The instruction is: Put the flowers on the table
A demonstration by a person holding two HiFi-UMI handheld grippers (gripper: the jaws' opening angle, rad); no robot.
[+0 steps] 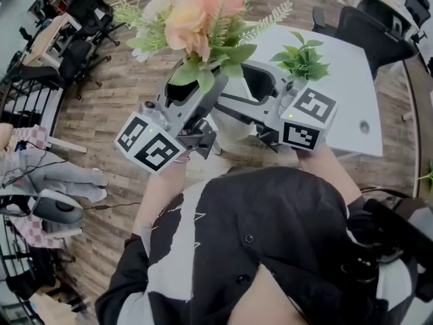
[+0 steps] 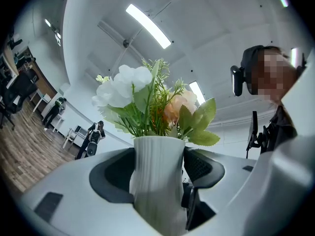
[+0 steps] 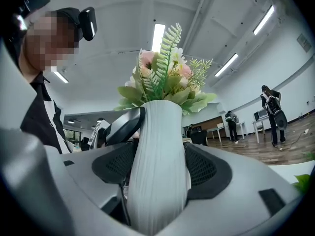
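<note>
A white ribbed vase point(image 1: 229, 111) with pink and white artificial flowers point(image 1: 203, 12) and green leaves hangs in the air at the near edge of the white table point(image 1: 352, 93). My left gripper point(image 1: 196, 97) grips it from the left and my right gripper point(image 1: 260, 90) from the right. In the left gripper view the vase point(image 2: 156, 181) fills the gap of the left gripper point(image 2: 157, 171), with the dark pads point(image 2: 112, 173) against its sides. The right gripper view has the vase point(image 3: 158, 171) wedged the same way in the right gripper point(image 3: 160, 173). Both are shut on it, jaws wide.
A small green potted plant point(image 1: 302, 61) stands on the table just behind my right gripper. Black office chairs point(image 1: 369, 29) sit at the table's far side and more point(image 1: 81, 39) at the left. People point(image 3: 271, 113) stand far off on the wooden floor.
</note>
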